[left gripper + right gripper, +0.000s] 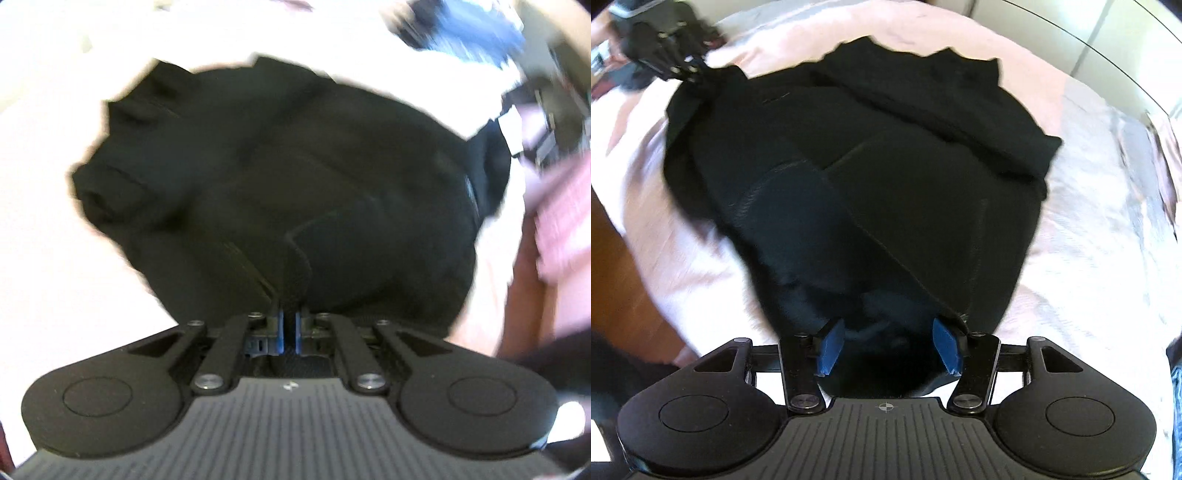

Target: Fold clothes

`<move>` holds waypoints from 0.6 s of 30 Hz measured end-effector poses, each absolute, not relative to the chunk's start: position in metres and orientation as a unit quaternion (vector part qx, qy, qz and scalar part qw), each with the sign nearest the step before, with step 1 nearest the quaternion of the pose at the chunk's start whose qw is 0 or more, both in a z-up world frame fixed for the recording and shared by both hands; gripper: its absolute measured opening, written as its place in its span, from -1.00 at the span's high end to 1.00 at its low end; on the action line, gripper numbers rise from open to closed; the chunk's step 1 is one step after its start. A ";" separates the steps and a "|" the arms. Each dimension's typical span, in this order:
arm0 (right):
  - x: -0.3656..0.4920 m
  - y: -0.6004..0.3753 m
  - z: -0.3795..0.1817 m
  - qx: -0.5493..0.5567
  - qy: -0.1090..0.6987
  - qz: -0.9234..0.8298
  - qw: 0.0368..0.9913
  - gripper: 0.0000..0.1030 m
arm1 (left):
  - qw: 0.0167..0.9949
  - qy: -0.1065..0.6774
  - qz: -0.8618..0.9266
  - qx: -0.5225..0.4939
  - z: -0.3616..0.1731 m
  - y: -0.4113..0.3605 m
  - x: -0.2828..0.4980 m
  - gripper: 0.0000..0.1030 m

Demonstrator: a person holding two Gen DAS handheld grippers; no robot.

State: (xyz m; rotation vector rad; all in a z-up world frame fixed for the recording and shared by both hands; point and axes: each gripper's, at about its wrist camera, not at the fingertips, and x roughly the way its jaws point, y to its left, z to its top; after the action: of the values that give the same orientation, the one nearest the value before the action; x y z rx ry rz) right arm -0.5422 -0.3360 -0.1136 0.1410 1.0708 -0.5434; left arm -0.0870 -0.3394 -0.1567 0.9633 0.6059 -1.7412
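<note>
On a bed (1089,206) with pale pink sheets lay a crumpled black knit garment (871,155); the left claw (289,328) was clamped on a fold, the right claw (888,345) stood apart over the hem. Pulling both corners evenly would likely keep the fold square.

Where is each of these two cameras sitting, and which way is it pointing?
Left wrist: on the left gripper, looking down its shut fingers, which pinch a fold of the black garment on the bed.
Right wrist: on the right gripper, looking down past open blue pads at the same garment; the left gripper shows far off, top left.
Shared: the garment and the pale bedsheet.
</note>
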 end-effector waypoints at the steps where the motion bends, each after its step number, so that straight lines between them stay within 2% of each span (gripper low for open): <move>1: -0.539 -0.349 -0.109 0.055 0.498 -0.261 0.825 -0.03 | 0.533 0.246 -0.717 0.375 -0.146 -0.346 -0.077 0.93; 5: -0.527 -0.398 -0.089 0.018 0.470 -0.300 0.830 -0.03 | 0.604 0.257 -0.679 0.329 -0.133 -0.382 -0.054 0.93; 8: -0.516 -0.426 -0.078 0.027 0.451 -0.316 0.834 -0.03 | 0.604 0.284 -0.648 0.367 -0.159 -0.400 -0.054 0.90; 9: -0.511 -0.426 -0.075 0.021 0.446 -0.316 0.837 -0.03 | 0.599 0.289 -0.639 0.387 -0.170 -0.403 -0.056 0.83; 12: -0.502 -0.407 -0.065 0.027 0.420 -0.281 0.863 -0.03 | 0.598 0.293 -0.628 0.404 -0.183 -0.396 -0.060 0.64; 16: -0.488 -0.347 -0.056 0.012 0.399 -0.162 0.902 -0.03 | 0.594 0.293 -0.632 0.403 -0.187 -0.378 -0.060 0.53; 18: -0.476 -0.319 -0.069 -0.001 0.422 -0.091 0.902 -0.03 | 0.592 0.286 -0.634 0.408 -0.188 -0.371 -0.062 0.48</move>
State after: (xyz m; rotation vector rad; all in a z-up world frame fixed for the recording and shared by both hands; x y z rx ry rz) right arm -0.4761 -0.3192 -0.0685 -0.0014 0.8718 -0.1890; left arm -0.0618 -0.3707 -0.1883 0.9488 0.6661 -1.4738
